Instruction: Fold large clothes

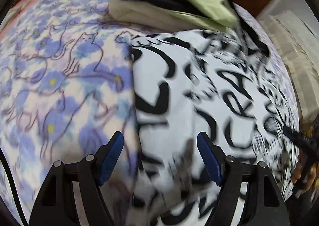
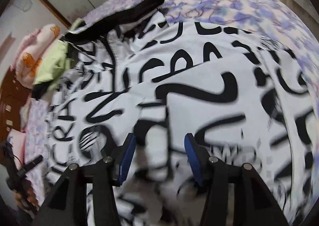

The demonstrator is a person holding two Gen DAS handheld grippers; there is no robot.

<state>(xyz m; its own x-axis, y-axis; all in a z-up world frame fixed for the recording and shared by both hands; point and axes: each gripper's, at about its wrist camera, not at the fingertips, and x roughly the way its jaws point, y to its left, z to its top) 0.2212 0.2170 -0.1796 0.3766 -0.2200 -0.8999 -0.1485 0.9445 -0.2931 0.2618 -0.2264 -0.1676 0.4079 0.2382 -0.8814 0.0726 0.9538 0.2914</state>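
Observation:
A large white garment [image 1: 199,90] printed with big black letters lies spread on the bed, its black neck part [image 2: 123,16] at the far end. My left gripper [image 1: 159,136] hangs open above the garment's straight left edge, one finger over the bedspread, the other over the cloth. My right gripper [image 2: 159,138] stands open over the middle of the garment [image 2: 199,86], with only blurred fabric seen below the gap and nothing pinched. In the left wrist view the right gripper [image 1: 303,142] shows at the far right edge, held by a hand [image 1: 305,176].
A bedspread [image 1: 59,76] with blue flowers covers the bed. At its far end sits a stack of folded clothes [image 1: 169,0] in green, black and beige. A pink blanket [image 2: 39,42] and a brown wooden headboard [image 2: 12,94] lie beyond it.

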